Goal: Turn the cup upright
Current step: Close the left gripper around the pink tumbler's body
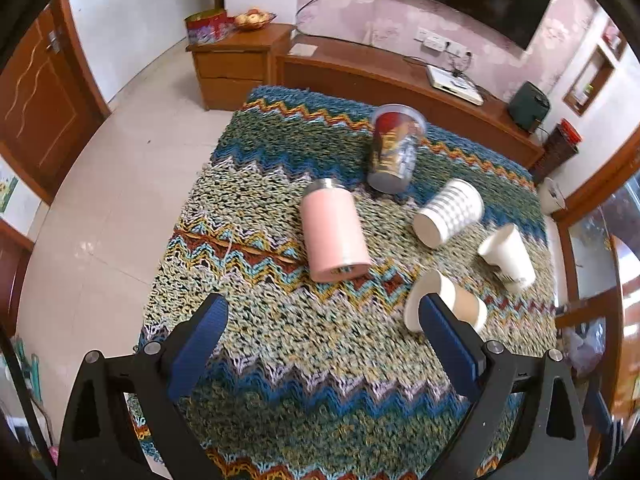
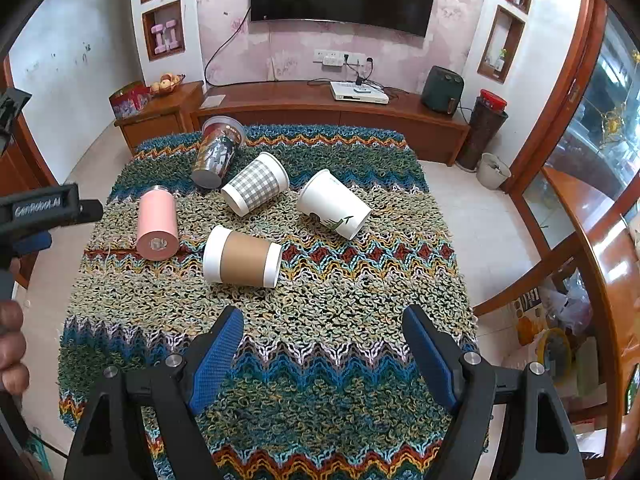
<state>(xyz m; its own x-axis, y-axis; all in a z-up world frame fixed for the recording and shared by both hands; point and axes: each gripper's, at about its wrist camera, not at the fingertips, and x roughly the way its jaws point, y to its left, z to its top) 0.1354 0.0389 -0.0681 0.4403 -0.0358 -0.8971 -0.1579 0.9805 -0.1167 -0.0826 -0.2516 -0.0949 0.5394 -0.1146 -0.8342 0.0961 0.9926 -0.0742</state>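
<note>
Several cups lie on their sides on a table covered with a zigzag knit cloth point(image 2: 280, 360). A pink metal tumbler point(image 1: 334, 236) point(image 2: 157, 222) lies at the left. A printed clear cup point(image 1: 394, 148) point(image 2: 218, 152) lies at the back. A checked paper cup point(image 1: 450, 212) point(image 2: 256, 189), a white paper cup point(image 1: 508, 256) point(image 2: 334, 204) and a brown-sleeved paper cup point(image 1: 448, 300) point(image 2: 242, 256) lie nearer. My left gripper point(image 1: 322, 312) is open and empty above the cloth, its right finger beside the brown cup. My right gripper point(image 2: 322, 326) is open and empty, short of the brown cup.
A low wooden TV cabinet point(image 2: 320, 108) with a white set-top box point(image 2: 358, 92) stands behind the table. A wooden side cabinet point(image 1: 236, 64) stands at the back left. Tiled floor point(image 1: 112, 208) lies left of the table. A glass-fronted wooden cabinet point(image 2: 592, 200) stands at the right.
</note>
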